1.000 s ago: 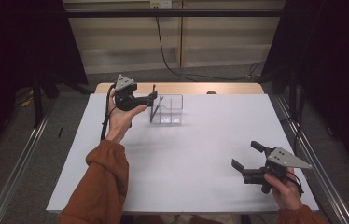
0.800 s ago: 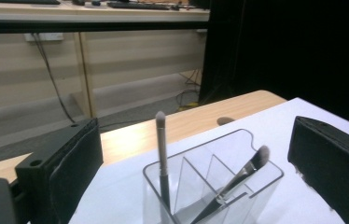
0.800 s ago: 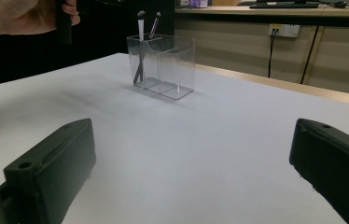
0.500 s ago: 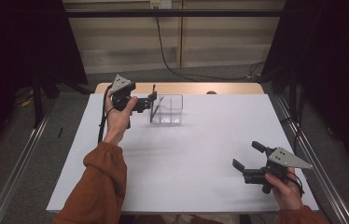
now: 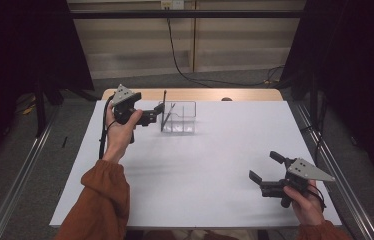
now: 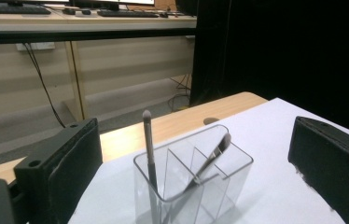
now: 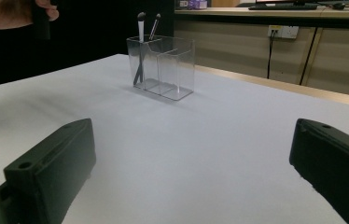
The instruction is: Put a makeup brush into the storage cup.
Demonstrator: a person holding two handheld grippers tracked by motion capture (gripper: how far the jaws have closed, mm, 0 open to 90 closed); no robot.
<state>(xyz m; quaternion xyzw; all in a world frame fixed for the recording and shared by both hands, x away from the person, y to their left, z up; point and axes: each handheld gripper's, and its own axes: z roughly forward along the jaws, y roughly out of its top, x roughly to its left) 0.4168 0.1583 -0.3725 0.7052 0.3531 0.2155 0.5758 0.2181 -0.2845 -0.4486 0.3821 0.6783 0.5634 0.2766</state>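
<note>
The left gripper [image 5: 159, 111] is held above the white table [image 5: 210, 165] in the upper left of the high view, just beside the left end of the clear organizer [image 5: 179, 117]. In the left gripper view its two black jaws stand wide apart at the lower left and lower right of the frame, and nothing is between them.

The clear organizer [image 6: 196, 179] sits at the bottom centre of the left gripper view. It has three compartments in a row. Two makeup brushes stand in the same end compartment. The upright brush [image 6: 149, 154] rises nearly vertical with its tip above the rim. The slanted brush [image 6: 212, 156] leans across the compartment, its tip pointing toward the upper right of that frame.

The right gripper [image 5: 264, 172] is at the lower right of the high view, well apart from the organizer. Its jaws are spread wide and hold nothing. In the right gripper view the organizer [image 7: 163, 65] appears at the upper centre.
</note>
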